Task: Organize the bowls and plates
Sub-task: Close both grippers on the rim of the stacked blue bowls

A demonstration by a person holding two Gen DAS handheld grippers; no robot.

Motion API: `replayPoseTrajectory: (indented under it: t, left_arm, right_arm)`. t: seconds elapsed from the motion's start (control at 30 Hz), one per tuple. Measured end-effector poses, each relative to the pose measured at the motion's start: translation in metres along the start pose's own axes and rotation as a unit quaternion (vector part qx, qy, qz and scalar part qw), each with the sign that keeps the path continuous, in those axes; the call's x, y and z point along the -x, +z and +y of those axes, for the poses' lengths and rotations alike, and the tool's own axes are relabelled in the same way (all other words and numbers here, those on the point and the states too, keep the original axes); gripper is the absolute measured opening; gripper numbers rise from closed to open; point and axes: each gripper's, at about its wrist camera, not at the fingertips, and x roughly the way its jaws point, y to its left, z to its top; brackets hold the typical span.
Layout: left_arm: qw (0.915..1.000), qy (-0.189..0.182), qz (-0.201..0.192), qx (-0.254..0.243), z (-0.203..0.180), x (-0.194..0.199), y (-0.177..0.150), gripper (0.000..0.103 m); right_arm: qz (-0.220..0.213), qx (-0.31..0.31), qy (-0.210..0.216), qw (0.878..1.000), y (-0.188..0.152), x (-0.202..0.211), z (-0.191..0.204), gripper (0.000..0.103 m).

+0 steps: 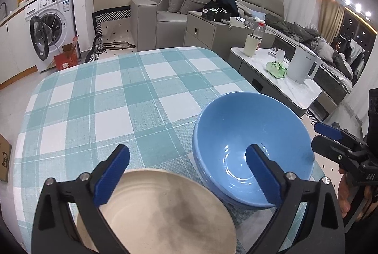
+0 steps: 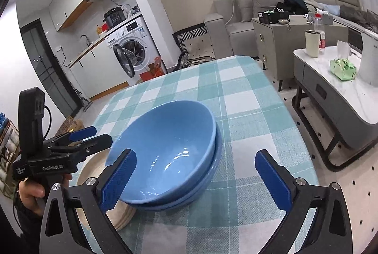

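A blue bowl point(image 1: 255, 136) sits nested in another blue bowl on the checked tablecloth point(image 1: 106, 98); the stack also shows in the right wrist view point(image 2: 170, 147). Beside it lies a stack of beige plates point(image 1: 160, 213), seen in the right wrist view at the lower left point(image 2: 94, 169). My left gripper point(image 1: 189, 173) is open and empty, above the plates and the bowl's near rim. My right gripper point(image 2: 196, 180) is open and empty, spanning the bowl's near right side. Each gripper shows in the other's view: the right one point(image 1: 330, 136), the left one point(image 2: 87, 136).
A low marble-topped side table point(image 2: 354, 93) stands right of the table with a white kettle point(image 1: 302, 67), a cream cup point(image 1: 250, 45), a bottle and a green tissue pack point(image 2: 342, 68). A sofa, a grey cabinet and a washing machine point(image 1: 49, 25) stand beyond the far edge.
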Motion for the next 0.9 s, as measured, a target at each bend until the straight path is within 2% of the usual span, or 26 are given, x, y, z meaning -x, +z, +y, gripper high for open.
replayPoseTrajectory:
  t: [0.13,0.3,0.53,0.63,0.9]
  left_arm:
    - [1.0000,-0.002,-0.007,0.003,-0.001,0.000,-0.003,0.099]
    - [1.0000,-0.004,-0.004,-0.002,-0.005,-0.003,-0.004,0.099]
    - [1.0000,-0.004,-0.001,0.001,-0.008,-0.006,-0.004,0.099]
    - [1.0000,-0.004,0.002,-0.002,-0.011,-0.005,-0.004,0.099]
    - [1.0000,-0.003,0.004,-0.008,-0.015,-0.006,-0.004,0.099]
  right_arm:
    - [-0.001,0.010,-0.007,1.000,-0.002,-0.002,0.000,0.102]
    - [0.002,0.000,0.034,0.999,-0.004,-0.004,0.000,0.102]
    - [0.023,-0.023,0.036,0.999,-0.007,-0.017,-0.006,0.102]
    - [0.026,-0.048,0.065,0.996,-0.007,-0.017,-0.013,0.102]
    - [0.051,-0.043,0.025,0.997,-0.009,-0.029,-0.012,0.102]
